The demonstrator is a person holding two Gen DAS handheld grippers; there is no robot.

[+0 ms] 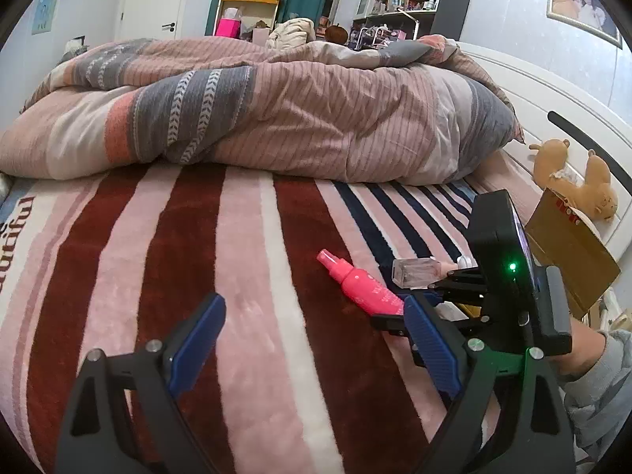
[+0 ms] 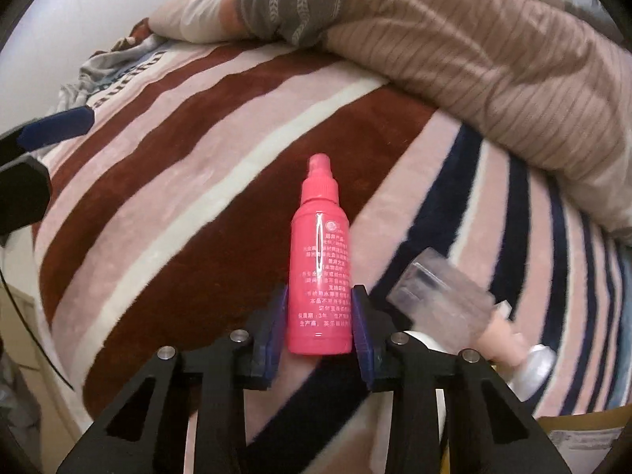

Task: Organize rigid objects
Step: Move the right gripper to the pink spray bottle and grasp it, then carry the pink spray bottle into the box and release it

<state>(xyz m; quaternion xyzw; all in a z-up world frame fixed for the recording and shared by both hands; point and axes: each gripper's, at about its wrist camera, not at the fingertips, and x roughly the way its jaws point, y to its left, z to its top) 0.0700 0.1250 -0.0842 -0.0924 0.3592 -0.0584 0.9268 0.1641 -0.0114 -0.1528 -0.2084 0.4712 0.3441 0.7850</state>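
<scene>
Right claw [image 2: 319, 318] clamped on the base of a glossy pink plastic spray bottle [image 2: 320, 272], blue pads pressed against both sides of the lower body. Bottle's long axis in line with the claw's own fingers, nozzle cap pointing straight ahead and away, base tucked back between the pads. Seen from the left wrist view, same pink bottle [image 1: 361, 282] low over the striped plush blanket [image 1: 237, 256] on the bed, cap toward the left; whether lifted clear or grazing the pile, cannot tell.

Left claw [image 1: 316, 335] spread wide, nothing between its blue pads, held over the blanket just left of the bottle. Right hand clearly the one in charge of the bottle; left one near but idle.

Just right of the bottle, a clear square glass bottle [image 2: 438, 296] lying on its side on the blanket, blurred, with a pale pink piece and a silvery round piece beyond it. Further right in the left wrist view, a brown cardboard box [image 1: 568, 260] tilted at the bed's edge, flap open, probably the destination. Judging from that, next move likely a carry to the right, toward the box, nozzle leading or swung round. Risk: smooth plastic gripped only near the base, so possible pivot in the pads.

Rumpled striped quilt [image 1: 276, 110] heaped behind, well apart.
</scene>
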